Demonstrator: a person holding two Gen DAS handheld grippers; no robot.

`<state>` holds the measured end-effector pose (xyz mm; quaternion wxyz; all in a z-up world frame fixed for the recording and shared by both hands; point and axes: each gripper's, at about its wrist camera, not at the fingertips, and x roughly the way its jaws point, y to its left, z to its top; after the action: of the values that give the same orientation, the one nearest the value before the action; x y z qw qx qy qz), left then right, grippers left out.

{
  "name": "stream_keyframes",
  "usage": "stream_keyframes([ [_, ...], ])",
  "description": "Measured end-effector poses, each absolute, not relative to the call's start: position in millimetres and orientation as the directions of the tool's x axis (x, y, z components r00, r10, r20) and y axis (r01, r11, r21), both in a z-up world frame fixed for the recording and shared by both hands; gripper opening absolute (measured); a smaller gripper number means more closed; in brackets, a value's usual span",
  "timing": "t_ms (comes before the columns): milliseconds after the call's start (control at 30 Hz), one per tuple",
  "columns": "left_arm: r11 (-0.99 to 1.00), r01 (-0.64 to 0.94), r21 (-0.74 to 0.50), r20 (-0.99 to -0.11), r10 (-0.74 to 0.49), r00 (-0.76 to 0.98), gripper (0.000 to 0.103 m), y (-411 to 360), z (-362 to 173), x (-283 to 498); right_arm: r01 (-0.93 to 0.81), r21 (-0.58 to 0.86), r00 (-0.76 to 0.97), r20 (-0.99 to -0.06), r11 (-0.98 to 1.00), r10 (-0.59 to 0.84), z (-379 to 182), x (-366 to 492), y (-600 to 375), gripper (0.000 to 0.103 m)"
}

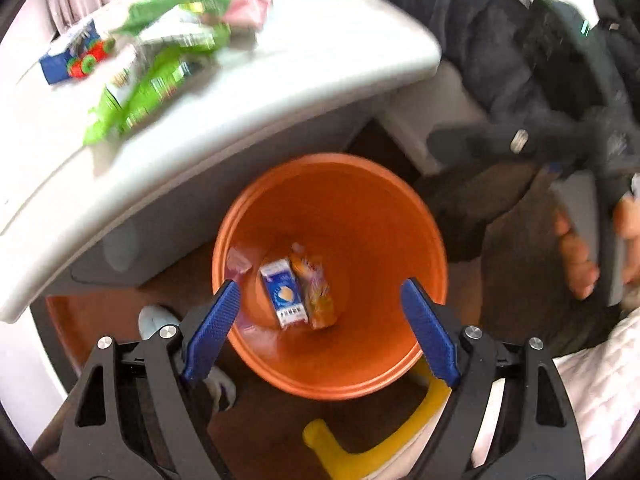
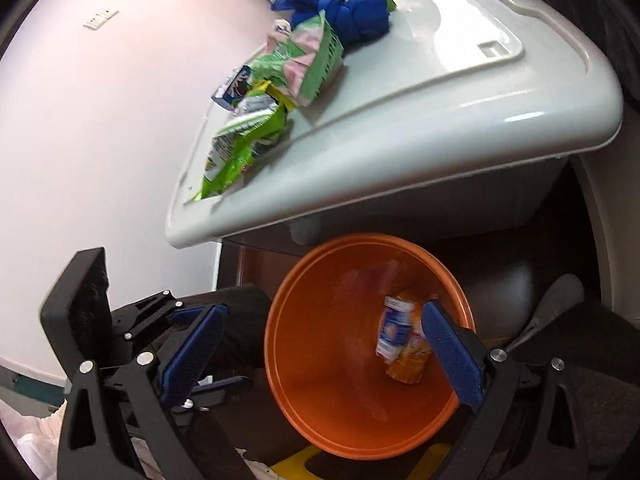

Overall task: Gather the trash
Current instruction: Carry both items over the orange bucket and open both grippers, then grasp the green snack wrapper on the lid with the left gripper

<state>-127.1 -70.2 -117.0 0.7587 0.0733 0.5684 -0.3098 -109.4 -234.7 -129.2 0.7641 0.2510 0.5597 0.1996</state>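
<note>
Left gripper [image 1: 320, 332]: fingers [image 1: 214, 330] spread wide, nothing between them, poised over the mouth of the orange bin [image 1: 384, 376]. Right gripper [image 2: 320, 360]: fingers [image 2: 452, 360] at full spread, also empty, over the same bin from the other side. No earlier view to compare, so only the present state is noted.

Bin contents: blue-and-white carton [image 1: 284, 294] lying beside an orange pouch [image 1: 316, 292] at the bottom; a pale scrap [image 1: 239, 261] against the inner wall, too blurred to identify. Bin otherwise bare.

Remaining trash on the white counter [image 1: 320, 80] above and behind the bin: green snack wrappers [image 2: 244, 140], a pink-and-green packet [image 2: 308, 68], a small blue box [image 1: 66, 54], a knotted blue cloth or bag [image 2: 344, 16]. Judged well short of done.

Risks, as judged:
- Both grippers sit close together over one bin; raising them at once could knock them against each other or against the counter edge overhanging the rim
- Wrappers are thin, crinkled and overlapping; a pinch may lift two at once or slip off the foil
- Pile lies near the counter edge; a sideways nudge could send pieces to the floor beside the bin, not into it
- Bin is light-looking plastic; a bump on the rim could tip or shift it
</note>
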Motion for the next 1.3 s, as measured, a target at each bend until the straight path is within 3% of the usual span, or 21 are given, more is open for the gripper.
stream_keyframes([
  [200, 0.820, 0.518, -0.244, -0.821, -0.459, 0.341, 0.081, -45.7, -78.0, -129.5, -0.068, 0.595, 0.317, -0.748, 0.801, 0.583, -115.4, -113.2, -232.0, 0.098],
  [333, 0.825, 0.464, -0.321, -0.733, -0.527, 0.430, 0.083, -21.0, -62.9, -124.7, -0.080, 0.604, 0.343, -0.730, 0.793, 0.591, -108.9, -113.5, -235.0, 0.098],
  [400, 0.810, 0.464, -0.359, -0.715, -0.558, 0.422, 0.090, -15.0, -61.0, -121.5, -0.084, 0.611, 0.354, -0.720, 0.787, 0.597, -106.9, -113.3, -238.3, 0.098],
  [467, 0.779, 0.500, -0.379, -0.701, -0.594, 0.394, 0.090, -16.1, -60.3, -117.3, -0.094, 0.610, 0.370, -0.712, 0.787, 0.597, -103.0, -113.8, -239.8, 0.098],
  [633, 0.864, 0.441, -0.244, -0.735, -0.461, 0.497, 0.092, -15.9, -52.1, -100.0, -0.116, 0.612, 0.378, -0.701, 0.782, 0.605, -101.4, -113.0, -236.8, 0.098],
  [1300, 0.810, 0.573, -0.121, -0.835, -0.396, 0.383, 0.092, -39.3, -68.6, -16.4, -0.048, 0.645, 0.411, -0.683, 0.762, 0.604, -108.0, -108.4, -259.3, 0.098],
])
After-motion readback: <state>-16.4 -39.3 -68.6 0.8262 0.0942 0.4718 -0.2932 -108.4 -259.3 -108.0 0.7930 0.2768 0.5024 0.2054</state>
